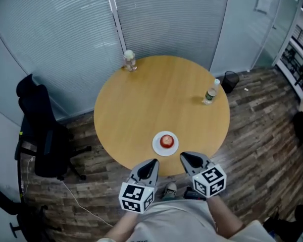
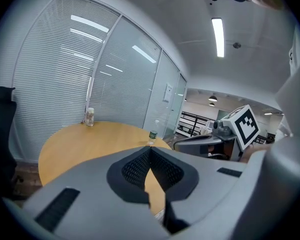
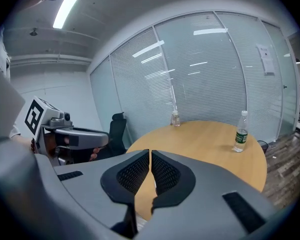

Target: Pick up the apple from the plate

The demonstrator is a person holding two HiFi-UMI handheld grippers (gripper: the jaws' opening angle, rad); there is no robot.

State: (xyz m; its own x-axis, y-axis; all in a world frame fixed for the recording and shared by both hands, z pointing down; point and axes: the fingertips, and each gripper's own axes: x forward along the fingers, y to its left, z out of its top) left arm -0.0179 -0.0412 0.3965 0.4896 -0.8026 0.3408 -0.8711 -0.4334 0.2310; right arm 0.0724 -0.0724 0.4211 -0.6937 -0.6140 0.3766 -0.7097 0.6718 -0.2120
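Observation:
A red apple sits on a small white plate near the front edge of a round wooden table. My left gripper hangs just in front of the table's edge, left of the plate, jaws shut with nothing between them. My right gripper is at the plate's right, also shut and empty. In the left gripper view the left gripper's closed tips hide the apple; only a sliver of plate shows. The right gripper's tips also meet in the right gripper view.
A clear jar stands at the table's far edge and a water bottle at its right edge. A black office chair is to the left, a bin beyond the table on the right. Glass walls with blinds lie behind.

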